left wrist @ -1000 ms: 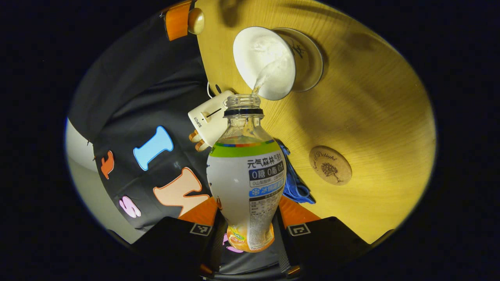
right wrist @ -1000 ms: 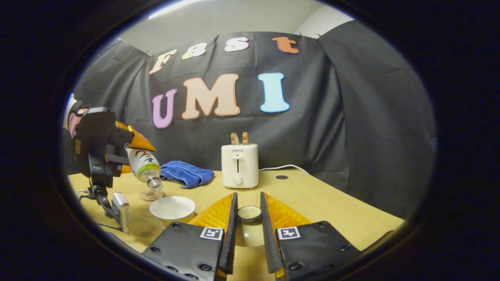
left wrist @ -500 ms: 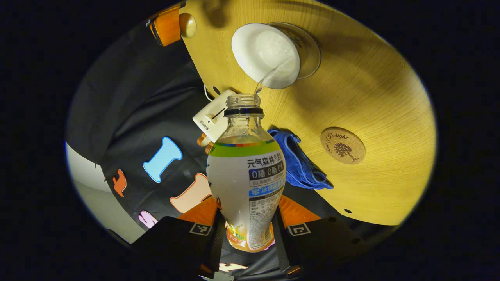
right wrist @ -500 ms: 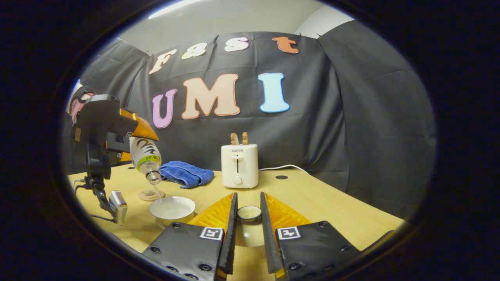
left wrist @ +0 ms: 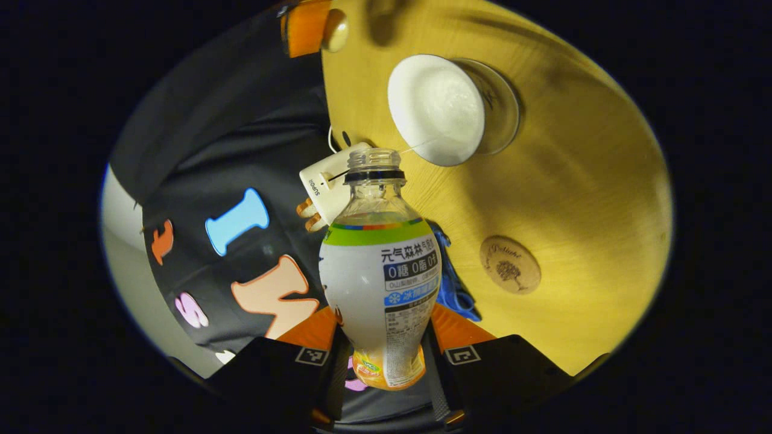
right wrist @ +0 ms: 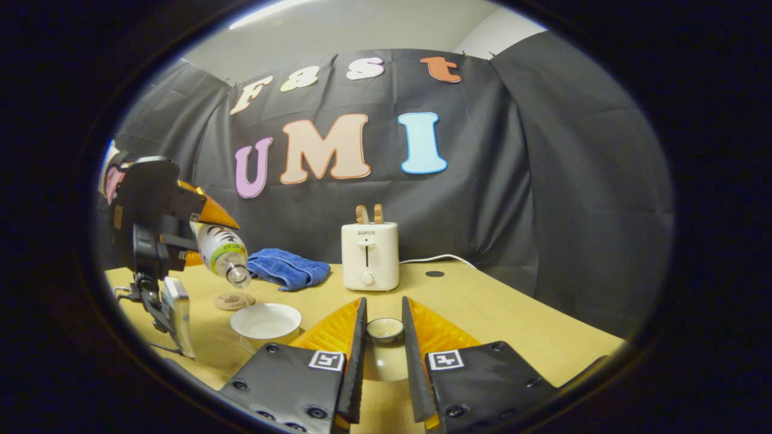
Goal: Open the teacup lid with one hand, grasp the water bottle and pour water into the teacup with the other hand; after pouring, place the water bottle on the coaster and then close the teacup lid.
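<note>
Left claw pinches the tilted water bottle low on its thin, likely crushable body; right claw pinches the teacup lid.

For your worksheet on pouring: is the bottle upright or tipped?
Tipped: the bottle slants, its open mouth down toward the teacup.

the bottle is clear plastic with a white and green label, uncapped, tilted neck-down above the cup, a thin trickle at its mouth. the white cup sits open on a glass saucer. the lid is white with a knob. the round cork coaster lies bare beside the cup.
</note>
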